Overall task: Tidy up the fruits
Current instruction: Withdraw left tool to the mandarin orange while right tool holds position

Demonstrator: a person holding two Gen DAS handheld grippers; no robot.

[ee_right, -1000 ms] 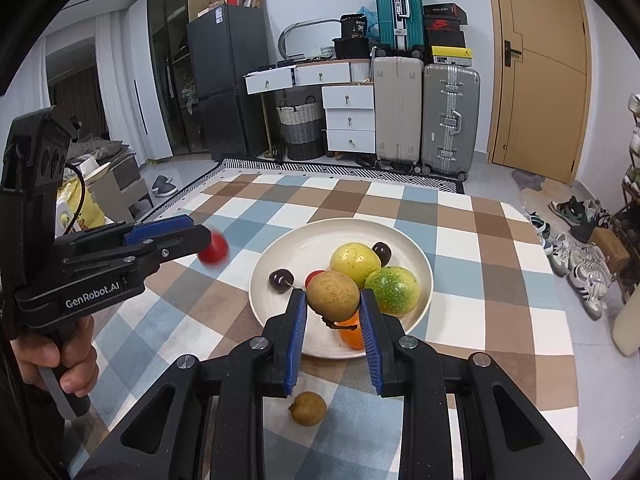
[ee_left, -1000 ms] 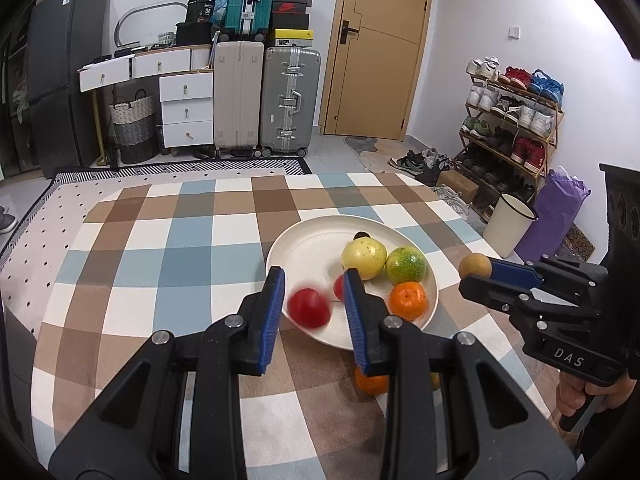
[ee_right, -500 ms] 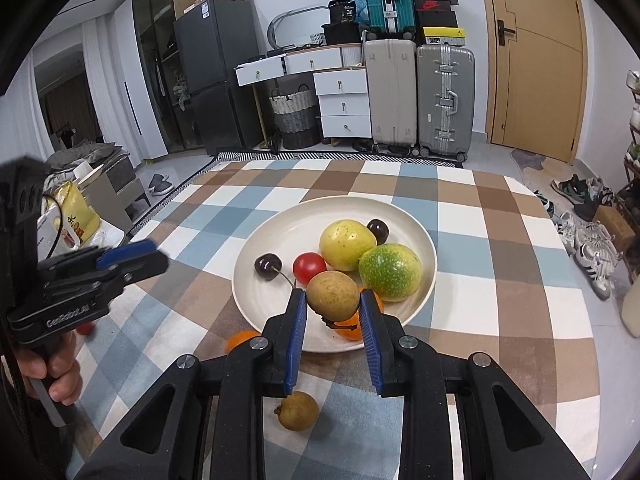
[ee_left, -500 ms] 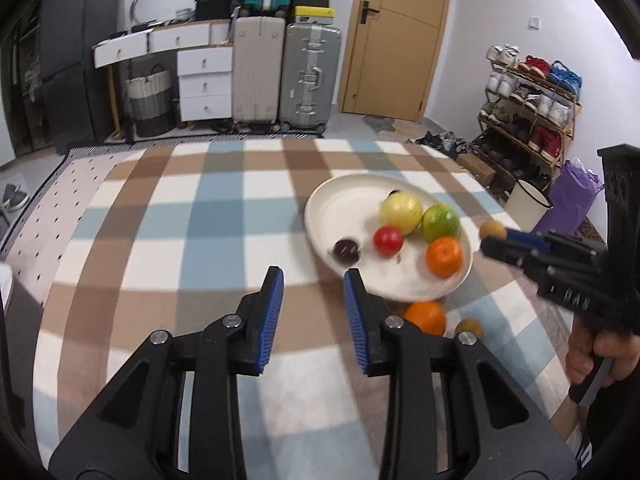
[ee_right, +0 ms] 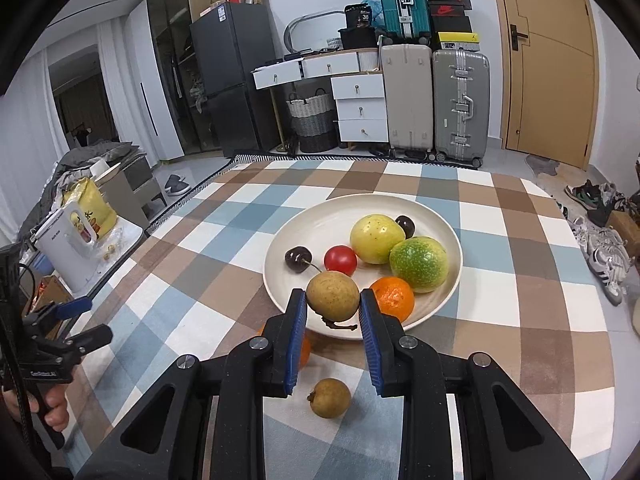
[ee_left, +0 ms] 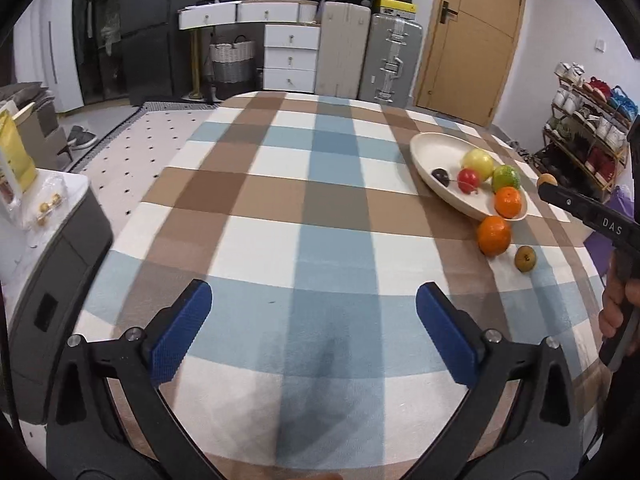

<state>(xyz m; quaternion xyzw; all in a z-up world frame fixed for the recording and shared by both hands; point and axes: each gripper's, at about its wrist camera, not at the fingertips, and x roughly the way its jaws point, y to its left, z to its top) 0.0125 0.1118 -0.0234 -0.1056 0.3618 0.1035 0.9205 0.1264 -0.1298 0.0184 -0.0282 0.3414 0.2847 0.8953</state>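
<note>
Checked cloth covers the counter (ee_left: 280,208); suitcases, drawers and a door stand behind it

Left wrist view: left tool (ee_left: 314,330) jaws opening, spread wide, nothing between them, over bare cloth near the counter's near edge. Plate (ee_left: 430,148) sits toward the far right edge. On it: yellow fruit (ee_left: 478,162), green fruit (ee_left: 506,177), red tomato (ee_left: 468,180), dark cherry (ee_left: 441,176), orange (ee_left: 509,202). Off the plate, touching its near rim: second orange (ee_left: 494,235). Small brown pear (ee_left: 525,258) lies just beside that orange, on the cloth. Right tool enters from the right edge of the view, a brown fruit at its tip

Right wrist view: right tool (ee_right: 333,312) pinches a brown pear (ee_right: 333,295) between its blue pads, held over the plate's (ee_right: 320,216) near rim. Second dark cherry (ee_right: 406,226) sits behind the yellow fruit. Loose pear (ee_right: 330,398) on the cloth below the tool, near the counter's near edge. Left tool (ee_right: 84,320) visible at the left edge of the view, jaws apart, hand (ee_right: 56,412) on its grip
</note>
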